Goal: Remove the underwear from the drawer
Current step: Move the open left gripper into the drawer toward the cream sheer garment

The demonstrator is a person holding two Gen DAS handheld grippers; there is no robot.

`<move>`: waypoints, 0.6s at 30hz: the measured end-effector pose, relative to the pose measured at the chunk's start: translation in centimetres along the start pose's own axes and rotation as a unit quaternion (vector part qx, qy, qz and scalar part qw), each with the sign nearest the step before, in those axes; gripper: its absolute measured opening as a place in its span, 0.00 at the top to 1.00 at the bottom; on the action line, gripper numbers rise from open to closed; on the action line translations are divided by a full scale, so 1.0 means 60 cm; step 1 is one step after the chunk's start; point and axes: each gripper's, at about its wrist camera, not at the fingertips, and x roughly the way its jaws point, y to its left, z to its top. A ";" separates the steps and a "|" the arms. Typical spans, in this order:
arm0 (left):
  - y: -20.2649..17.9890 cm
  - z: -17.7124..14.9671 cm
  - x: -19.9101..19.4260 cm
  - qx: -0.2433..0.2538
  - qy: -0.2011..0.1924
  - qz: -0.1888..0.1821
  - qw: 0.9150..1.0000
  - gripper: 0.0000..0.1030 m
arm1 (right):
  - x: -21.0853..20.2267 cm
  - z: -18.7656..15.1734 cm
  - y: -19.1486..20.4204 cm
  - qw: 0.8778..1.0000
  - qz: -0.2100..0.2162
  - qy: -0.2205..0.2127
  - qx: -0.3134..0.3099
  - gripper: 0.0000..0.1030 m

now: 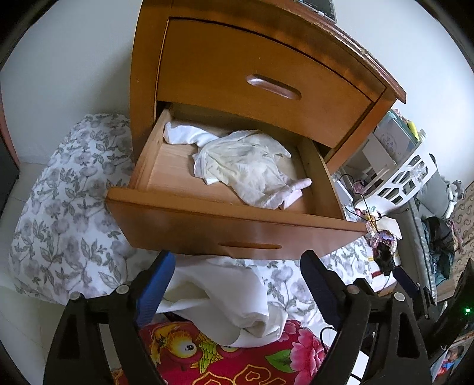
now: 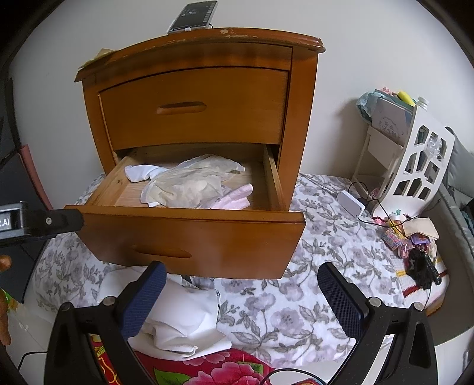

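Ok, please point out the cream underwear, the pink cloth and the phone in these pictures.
cream underwear (image 2: 189, 183), right wrist view, middle of the crumpled fabric
pink cloth (image 2: 237, 197), right wrist view, on the folded part by the drawer's front
phone (image 2: 194, 16), right wrist view, middle of its screen

You can see a phone (image 2: 194, 16) lying on top of the brown wooden nightstand (image 2: 299, 118). Its top drawer (image 2: 192, 109) is closed. Under it is a quilt with grey flowers (image 2: 296, 311) spread out wide. On the quilt, close to you, sits a heap of white cloth (image 2: 183, 322), and part of it rests on a red blanket with pink flowers (image 2: 213, 370). Over on the right stands a white rack with window holes (image 2: 414, 165). A small white box (image 2: 351, 203) with a black wire (image 2: 382, 211) lies beside it. Near that is a little pile of colourful small things (image 2: 411, 240).
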 end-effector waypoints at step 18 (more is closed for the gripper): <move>0.005 0.021 0.009 -0.005 -0.048 -0.004 0.999 0.01 | 0.044 0.006 0.005 1.000 0.001 0.021 -0.006 0.00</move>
